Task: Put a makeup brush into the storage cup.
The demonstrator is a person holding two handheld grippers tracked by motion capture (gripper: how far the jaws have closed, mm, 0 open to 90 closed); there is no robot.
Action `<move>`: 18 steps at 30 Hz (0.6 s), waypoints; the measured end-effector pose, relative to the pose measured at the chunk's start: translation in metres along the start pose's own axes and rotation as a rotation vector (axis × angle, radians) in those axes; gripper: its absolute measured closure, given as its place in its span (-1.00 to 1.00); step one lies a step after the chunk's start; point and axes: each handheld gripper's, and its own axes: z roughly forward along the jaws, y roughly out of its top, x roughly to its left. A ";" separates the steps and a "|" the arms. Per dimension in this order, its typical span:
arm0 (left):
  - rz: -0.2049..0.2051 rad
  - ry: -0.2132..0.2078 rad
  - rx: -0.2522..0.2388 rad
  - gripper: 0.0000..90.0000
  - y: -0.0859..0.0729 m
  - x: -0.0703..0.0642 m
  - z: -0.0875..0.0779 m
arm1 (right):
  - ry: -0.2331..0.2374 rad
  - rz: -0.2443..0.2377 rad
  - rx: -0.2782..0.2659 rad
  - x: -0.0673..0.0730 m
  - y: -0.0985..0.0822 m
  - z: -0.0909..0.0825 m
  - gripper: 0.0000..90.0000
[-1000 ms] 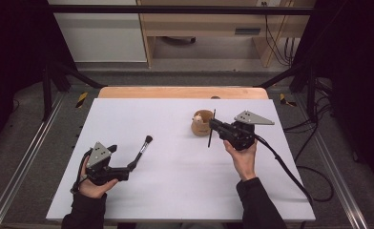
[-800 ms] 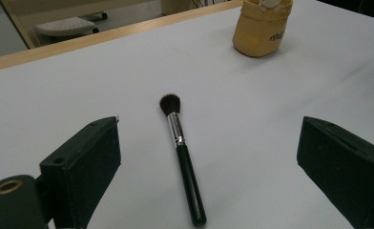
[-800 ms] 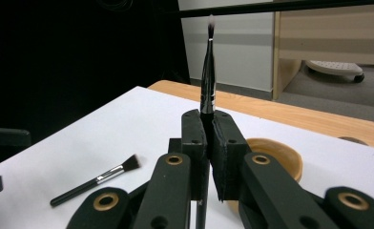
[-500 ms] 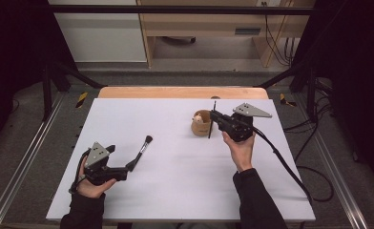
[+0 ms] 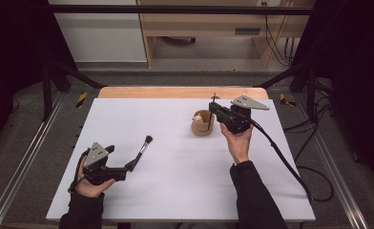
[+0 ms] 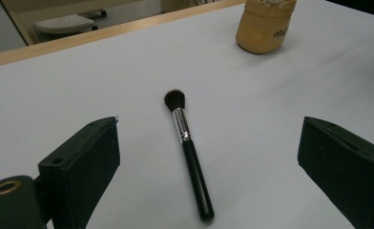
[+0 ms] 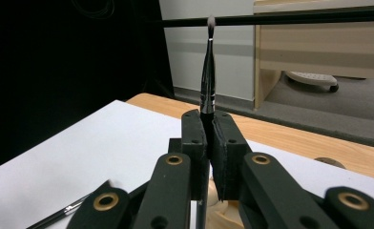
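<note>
Right gripper [image 5: 212, 110] now shifted nearer cup [image 5: 202, 125], jaws clamped on thin brush [image 7: 208, 71], held upright above cup. Light, stiff, slippery; grip mid-handle. Left gripper [image 5: 131, 164] wide open, empty, facing powder brush [image 6: 189, 151].

Left tool [image 6: 209, 157]: jaws wide apart, nothing gripped. Between them, flat on the white counter [image 6: 80, 81]: black-handled makeup brush [image 6: 189, 150], bristles pointing away. Beyond: tan pouch [image 6: 265, 26], upright.
</note>
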 end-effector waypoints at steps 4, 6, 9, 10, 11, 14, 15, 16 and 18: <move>0.001 -0.002 0.003 -0.86 0.000 0.000 0.000 | -0.020 0.000 0.003 -0.002 0.002 0.005 0.89; 0.001 -0.002 0.002 -0.86 0.000 0.000 0.000 | -0.028 -0.004 0.004 -0.003 0.003 0.008 0.89; 0.004 -0.002 0.004 -0.86 0.000 0.000 0.001 | -0.049 -0.007 -0.002 -0.005 0.004 0.012 0.89; 0.005 -0.002 0.004 -0.86 0.000 0.000 0.001 | -0.053 -0.005 -0.003 -0.006 0.004 0.014 0.89; 0.005 -0.002 0.004 -0.86 0.000 0.000 0.001 | -0.056 -0.002 -0.004 -0.007 0.004 0.016 0.89; 0.008 -0.004 0.004 -0.86 0.000 -0.001 0.001 | -0.063 -0.005 0.003 -0.009 0.003 0.020 0.89; 0.009 -0.005 0.007 -0.86 0.000 -0.001 0.002 | -0.067 -0.005 0.002 -0.010 0.003 0.023 0.89; 0.007 -0.006 0.007 -0.86 0.000 -0.001 0.002 | -0.068 -0.004 0.003 -0.011 0.003 0.024 0.89; 0.009 -0.005 0.008 -0.86 0.000 -0.001 0.002 | -0.074 0.000 0.002 -0.012 0.003 0.026 0.89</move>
